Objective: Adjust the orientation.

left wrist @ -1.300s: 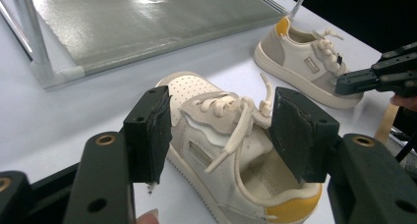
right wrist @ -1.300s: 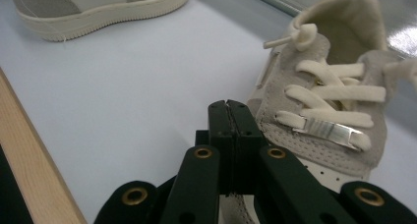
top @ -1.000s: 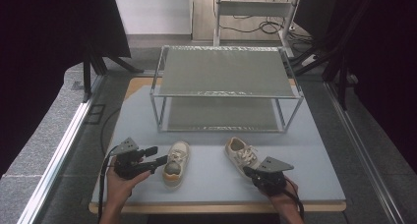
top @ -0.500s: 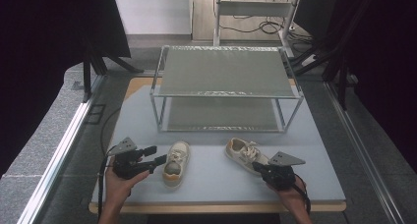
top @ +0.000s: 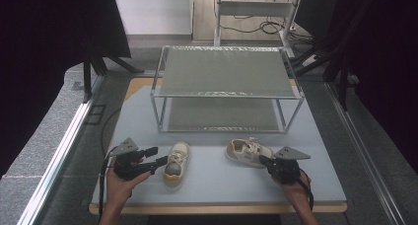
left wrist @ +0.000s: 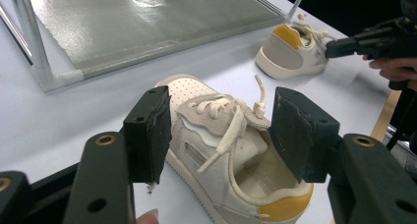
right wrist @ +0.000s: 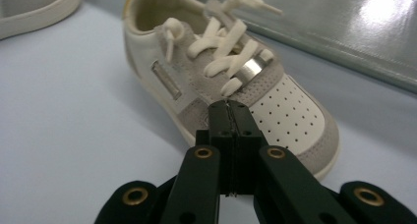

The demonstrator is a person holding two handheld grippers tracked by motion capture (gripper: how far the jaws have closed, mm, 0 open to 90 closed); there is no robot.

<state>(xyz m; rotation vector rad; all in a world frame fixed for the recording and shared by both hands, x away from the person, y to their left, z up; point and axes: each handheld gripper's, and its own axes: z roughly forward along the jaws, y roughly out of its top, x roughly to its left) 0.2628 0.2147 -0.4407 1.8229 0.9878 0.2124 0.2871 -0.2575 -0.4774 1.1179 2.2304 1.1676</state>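
Observation:
Two small white-and-grey sneakers with yellow heels lie on the pale blue table mat. The left sneaker (top: 176, 163) (left wrist: 221, 150) points toward the rack. My left gripper (top: 158, 156) (left wrist: 223, 130) is open, its pads (left wrist: 150, 130) standing on either side of this shoe's laced middle without squeezing it. The right sneaker (top: 249, 152) (right wrist: 221, 71) lies crosswise, heel to the left. My right gripper (top: 263, 161) (right wrist: 229, 108) is shut with nothing in it, its tips at the shoe's side near the perforated toe. The left gripper view also catches the right sneaker (left wrist: 290, 49) and right gripper (left wrist: 344, 44).
A two-tier metal rack (top: 226, 92) with grey shelves stands behind the shoes at mid-table. The mat's front edge (top: 217, 203) runs just below both hands. Cables and dark stands lie beyond the table.
My right hand and gripper have shifted to the right, and the right sneaker has turned to lie more crosswise. The left gripper and left sneaker have stayed put.

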